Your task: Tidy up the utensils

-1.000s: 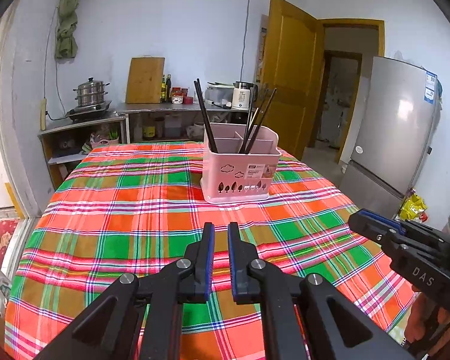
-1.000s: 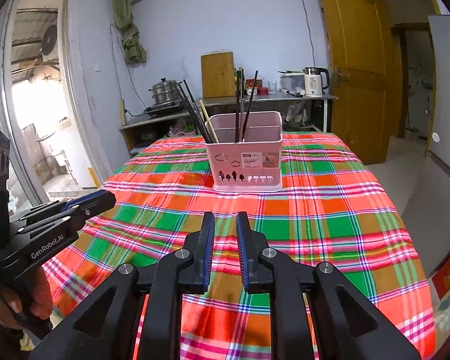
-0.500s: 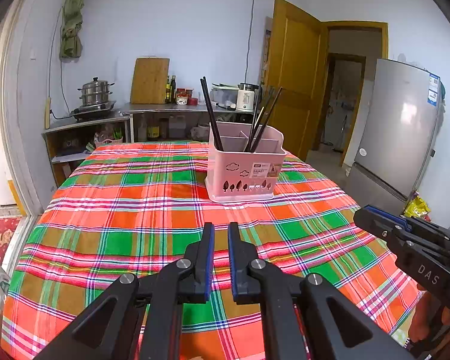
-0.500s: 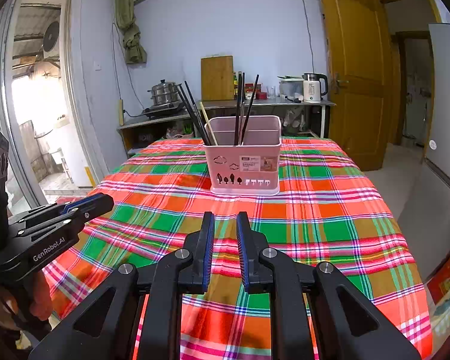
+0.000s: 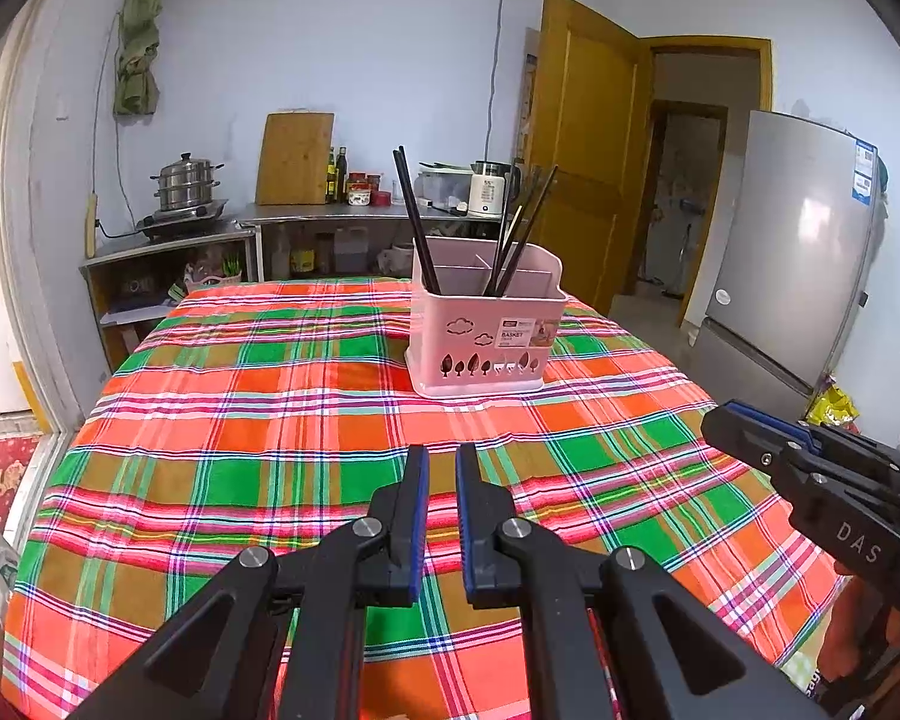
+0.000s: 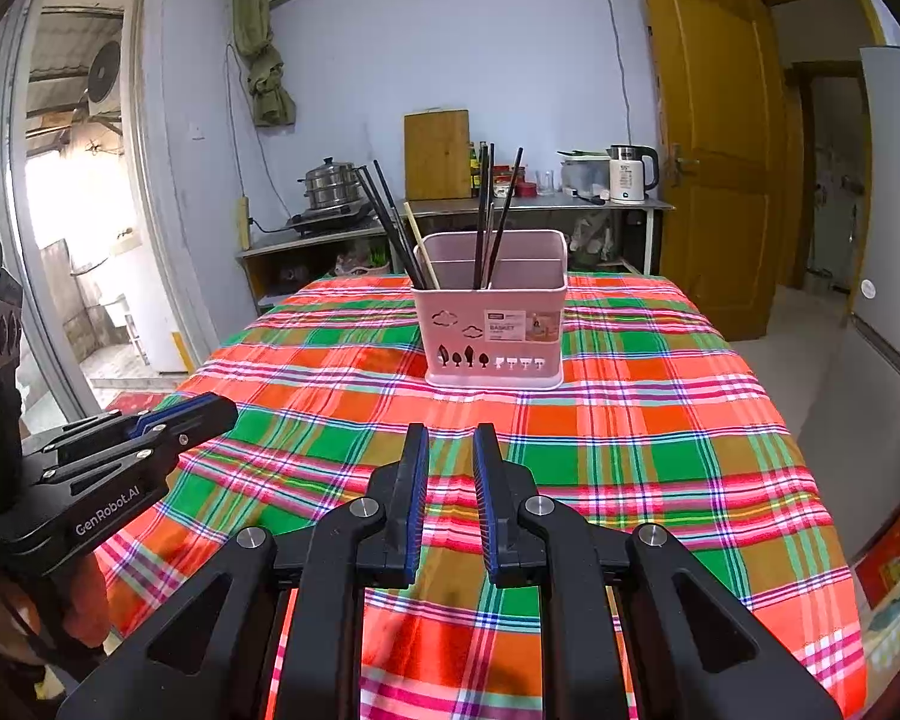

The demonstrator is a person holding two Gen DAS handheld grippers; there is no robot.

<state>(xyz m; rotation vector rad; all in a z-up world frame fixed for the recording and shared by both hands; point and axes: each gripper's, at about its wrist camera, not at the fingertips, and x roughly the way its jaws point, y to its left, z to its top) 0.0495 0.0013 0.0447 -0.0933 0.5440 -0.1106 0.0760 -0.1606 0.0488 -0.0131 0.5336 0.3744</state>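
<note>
A pink utensil basket [image 5: 480, 324] stands upright on the far middle of the plaid tablecloth [image 5: 258, 420]; it also shows in the right wrist view [image 6: 492, 318]. Several dark chopsticks [image 5: 417, 222] lean out of its compartments [image 6: 489, 216], plus one light wooden stick [image 6: 420, 246]. My left gripper [image 5: 442, 462] hovers over the near part of the table, jaws nearly shut with a narrow gap, empty. My right gripper [image 6: 451, 444] is likewise nearly shut and empty, well short of the basket. Each gripper appears in the other's view [image 5: 798, 456] [image 6: 132, 438].
A counter [image 5: 330, 216] at the back wall holds a steamer pot [image 5: 186, 183], a cutting board [image 5: 294, 159], bottles and a kettle [image 5: 489, 189]. A fridge [image 5: 798, 252] stands right, beside a wooden door [image 5: 582, 168].
Both grippers have tilted up and pulled back a little, so the basket sits slightly lower and farther in view. The jaws have kept the same narrow gap.
</note>
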